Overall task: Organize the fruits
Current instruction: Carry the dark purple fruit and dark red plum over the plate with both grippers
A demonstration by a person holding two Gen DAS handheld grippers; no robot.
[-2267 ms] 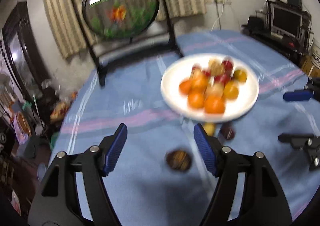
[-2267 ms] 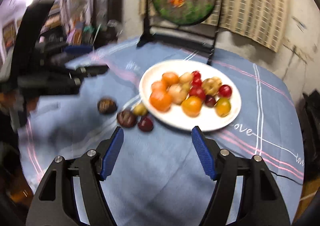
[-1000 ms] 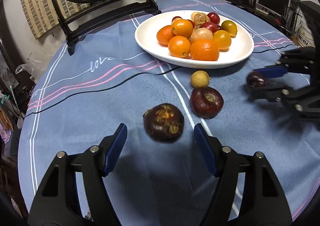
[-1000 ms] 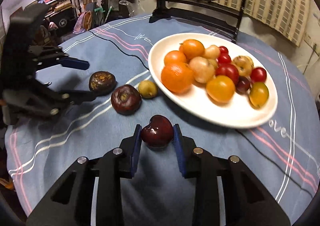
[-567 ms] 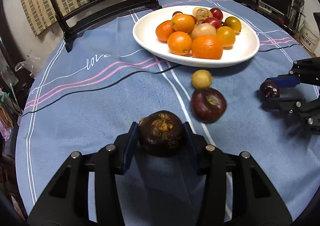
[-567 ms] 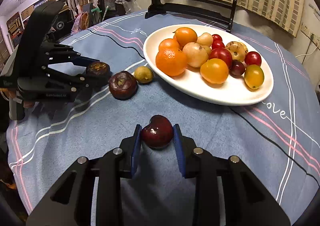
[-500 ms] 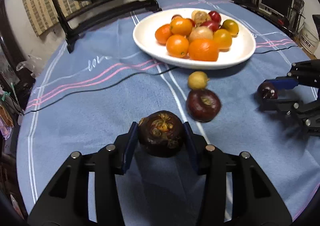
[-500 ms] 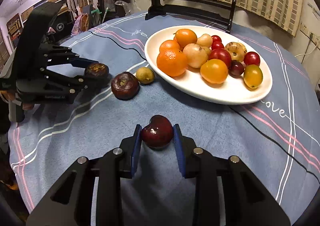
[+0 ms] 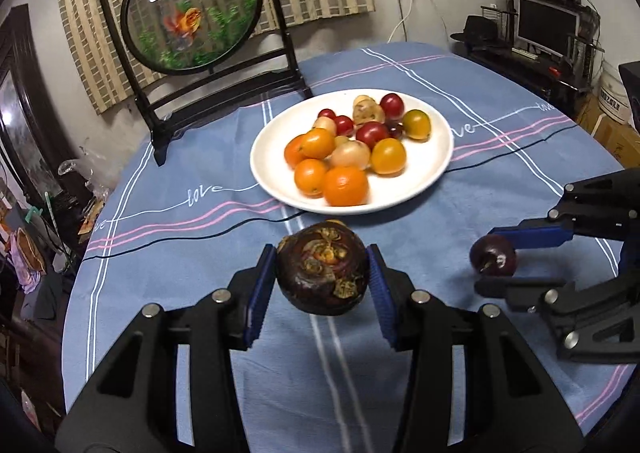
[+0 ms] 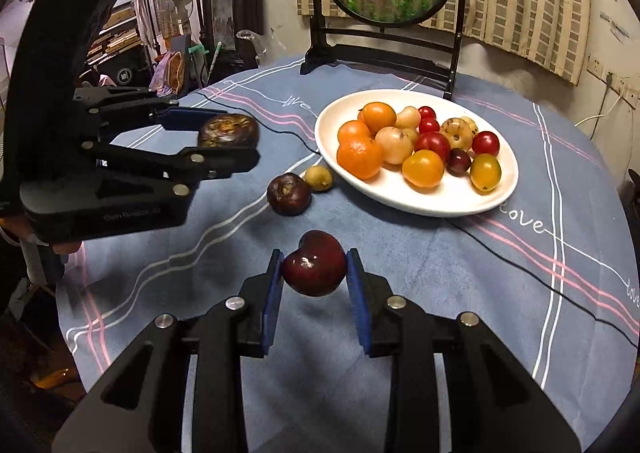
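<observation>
My left gripper [image 9: 321, 255] is shut on a dark brown mottled fruit [image 9: 322, 281] and holds it above the blue cloth, in front of the white plate [image 9: 404, 195]. The plate holds several oranges, yellow fruits and red cherries. My right gripper [image 10: 314, 257] is shut on a dark red cherry [image 10: 314, 267], also clear of the cloth. The left wrist view shows the right gripper [image 9: 489, 260] with its cherry [image 9: 493, 255] at the right. In the right wrist view the left gripper [image 10: 234, 137] hangs at the left with its fruit [image 10: 228, 128]. Another dark fruit [image 10: 289, 195] and a small yellow-green fruit [image 10: 319, 177] lie beside the plate [image 10: 440, 201].
A round goldfish screen [image 9: 192, 13] on a black stand rises behind the plate at the table's far edge. A thin black cable [image 10: 520, 261] crosses the cloth in front of the plate. Shelves with a monitor [image 9: 548, 25] stand beyond the table's right side.
My left gripper closed on the dark mottled fruit and lifted it off the cloth. The right gripper rose with its cherry. Both views now sit higher and further from the plate.
</observation>
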